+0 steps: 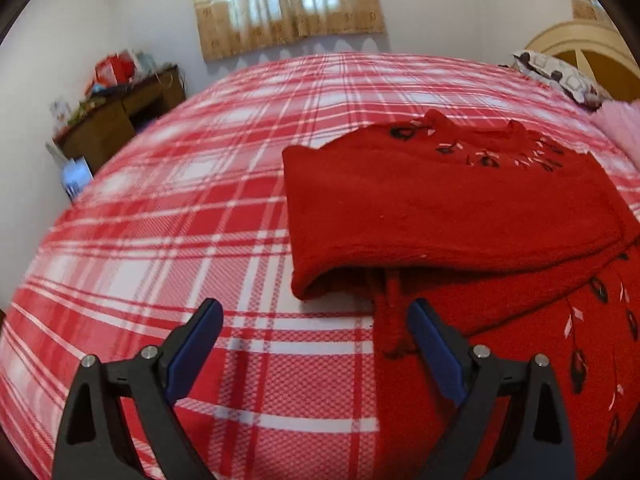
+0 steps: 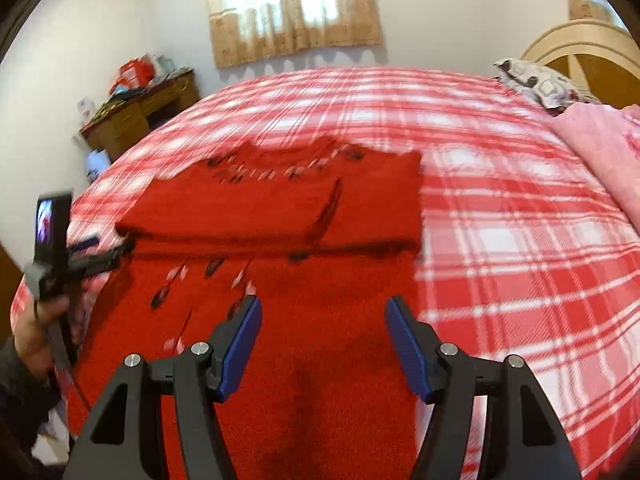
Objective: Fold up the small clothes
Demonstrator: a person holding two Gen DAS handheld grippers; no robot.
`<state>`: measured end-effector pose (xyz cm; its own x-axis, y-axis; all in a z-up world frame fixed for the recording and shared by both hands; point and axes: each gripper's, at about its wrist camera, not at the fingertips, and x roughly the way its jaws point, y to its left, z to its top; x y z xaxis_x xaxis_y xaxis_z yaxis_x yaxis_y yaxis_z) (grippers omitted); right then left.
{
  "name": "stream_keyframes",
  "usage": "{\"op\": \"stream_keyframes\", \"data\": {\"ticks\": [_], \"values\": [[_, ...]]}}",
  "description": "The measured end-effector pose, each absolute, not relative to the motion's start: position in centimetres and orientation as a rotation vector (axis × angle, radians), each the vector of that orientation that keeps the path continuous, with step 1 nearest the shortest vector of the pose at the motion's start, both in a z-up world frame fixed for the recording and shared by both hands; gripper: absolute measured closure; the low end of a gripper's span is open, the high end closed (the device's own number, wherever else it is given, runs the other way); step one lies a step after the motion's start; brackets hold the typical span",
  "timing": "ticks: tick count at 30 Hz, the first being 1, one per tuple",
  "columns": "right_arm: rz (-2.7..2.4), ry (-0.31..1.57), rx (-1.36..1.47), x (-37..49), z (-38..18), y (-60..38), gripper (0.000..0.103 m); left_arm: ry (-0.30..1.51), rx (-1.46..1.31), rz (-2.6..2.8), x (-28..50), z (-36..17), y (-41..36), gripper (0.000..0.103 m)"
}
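Observation:
A red knitted garment [image 1: 448,208] with dark leaf patterns lies on the plaid bedspread [image 1: 200,208], its far part folded back over the near part. My left gripper [image 1: 316,312] stands wide open just off the garment's left edge, its right fingertip [image 1: 418,310] beside a hanging red fold, nothing between the pads. In the right wrist view the same garment [image 2: 280,216] fills the middle. My right gripper [image 2: 322,312] hovers open above its near half, holding nothing. The left gripper [image 2: 96,252] shows at that view's left edge, held by a hand [image 2: 36,328].
A pink blanket [image 2: 600,148] and a patterned pillow [image 2: 536,80] lie at the bed's right by the wooden headboard [image 2: 592,52]. A cluttered wooden desk [image 1: 116,116] stands beyond the bed's left side, under a curtained window [image 1: 288,0].

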<state>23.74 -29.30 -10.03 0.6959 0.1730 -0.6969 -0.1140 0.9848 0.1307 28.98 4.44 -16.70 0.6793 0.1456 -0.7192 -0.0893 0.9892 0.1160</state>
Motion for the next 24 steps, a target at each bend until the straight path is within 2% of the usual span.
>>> {"op": "stream_keyframes", "data": {"ticks": [6,9,11,18,22,24], "values": [[0.151,0.830,0.263,29.1,-10.2,-30.8,0.038,0.815,-0.006,0.122,28.9,-17.3,5.3,0.001],[0.165,0.871,0.283,31.7,-11.2,-30.0,0.047,0.820,-0.057,0.122,28.8,-17.6,5.9,0.000],[0.170,0.916,0.282,33.3,-12.3,-29.3,0.058,0.828,-0.090,0.117,29.0,-17.9,6.5,0.000],[0.198,0.969,0.253,35.6,-14.1,-26.6,0.066,0.824,-0.125,0.093,28.8,-18.2,6.9,0.000],[0.168,1.004,0.113,35.8,-15.0,-24.7,0.090,0.822,-0.127,0.091,28.7,-18.2,6.9,0.000],[0.166,0.992,0.098,35.6,-14.6,-24.8,0.095,0.822,-0.133,0.088,28.6,-18.2,6.9,0.000]]}}
